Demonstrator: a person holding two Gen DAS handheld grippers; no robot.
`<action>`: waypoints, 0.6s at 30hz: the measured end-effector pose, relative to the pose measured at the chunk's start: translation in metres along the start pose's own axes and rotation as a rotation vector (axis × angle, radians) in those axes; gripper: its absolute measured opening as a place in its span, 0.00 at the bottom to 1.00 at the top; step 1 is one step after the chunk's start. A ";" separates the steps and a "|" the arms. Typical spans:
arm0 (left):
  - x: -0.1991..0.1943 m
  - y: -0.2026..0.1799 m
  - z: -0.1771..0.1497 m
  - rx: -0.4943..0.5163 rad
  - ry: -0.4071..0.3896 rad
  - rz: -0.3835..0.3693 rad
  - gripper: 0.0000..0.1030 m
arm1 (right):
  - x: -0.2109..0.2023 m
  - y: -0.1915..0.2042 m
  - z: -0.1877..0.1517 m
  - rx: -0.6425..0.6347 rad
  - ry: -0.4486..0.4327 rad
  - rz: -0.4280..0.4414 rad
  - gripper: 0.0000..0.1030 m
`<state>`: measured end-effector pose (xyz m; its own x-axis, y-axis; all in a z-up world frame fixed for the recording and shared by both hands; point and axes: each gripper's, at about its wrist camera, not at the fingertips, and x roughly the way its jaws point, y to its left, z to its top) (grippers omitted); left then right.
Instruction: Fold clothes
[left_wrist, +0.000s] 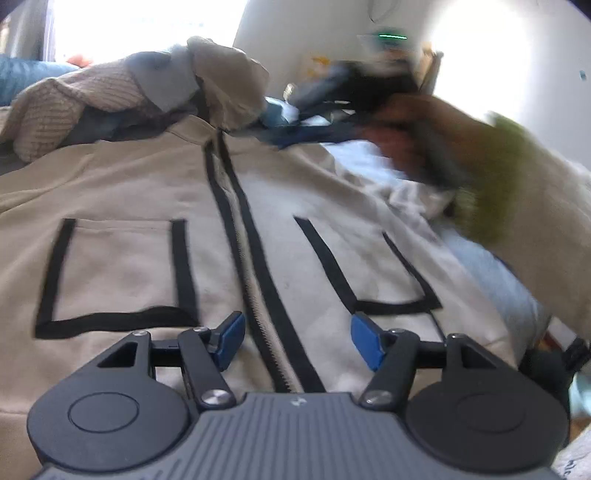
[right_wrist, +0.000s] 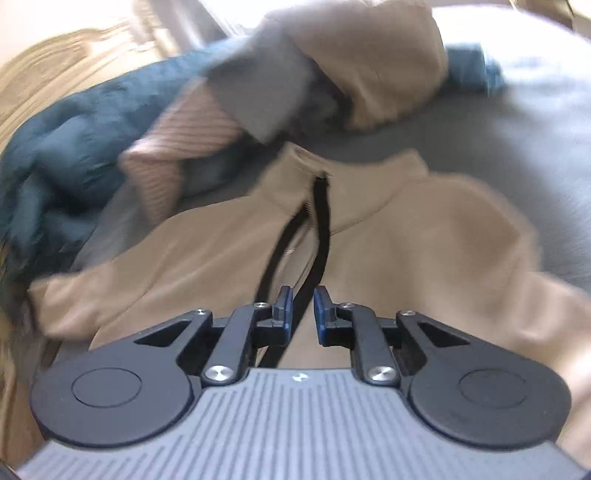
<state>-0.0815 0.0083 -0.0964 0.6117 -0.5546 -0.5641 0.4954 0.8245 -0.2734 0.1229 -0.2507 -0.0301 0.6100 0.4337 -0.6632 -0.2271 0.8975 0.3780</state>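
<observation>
Two tongs over beige jacket (left_wrist: 140, 184), none gripping.

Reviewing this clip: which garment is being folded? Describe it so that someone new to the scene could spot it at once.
Start from the heap of clothes at the back of the bed; spread flat in front of it lies the beige zip jacket. Unlike the ribbed knit and teal quilted piece behind, it has a black-edged zip down the middle and two black-outlined pockets.

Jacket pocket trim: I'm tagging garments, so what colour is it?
Black, outlining the beige jacket's pocket trim; clearest in the left wrist view.
</observation>
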 end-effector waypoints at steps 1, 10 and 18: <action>-0.005 0.003 0.001 -0.008 -0.008 -0.001 0.63 | -0.024 0.006 -0.006 -0.038 -0.005 0.002 0.12; -0.004 -0.026 -0.015 0.178 0.036 0.085 0.60 | -0.101 0.035 -0.133 -0.190 0.078 -0.036 0.13; -0.001 -0.040 -0.020 0.315 0.060 0.171 0.59 | -0.101 0.051 -0.177 -0.269 0.003 -0.126 0.13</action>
<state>-0.1143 -0.0217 -0.1008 0.6696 -0.3964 -0.6281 0.5606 0.8245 0.0772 -0.0850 -0.2343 -0.0580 0.6439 0.3175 -0.6961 -0.3433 0.9330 0.1080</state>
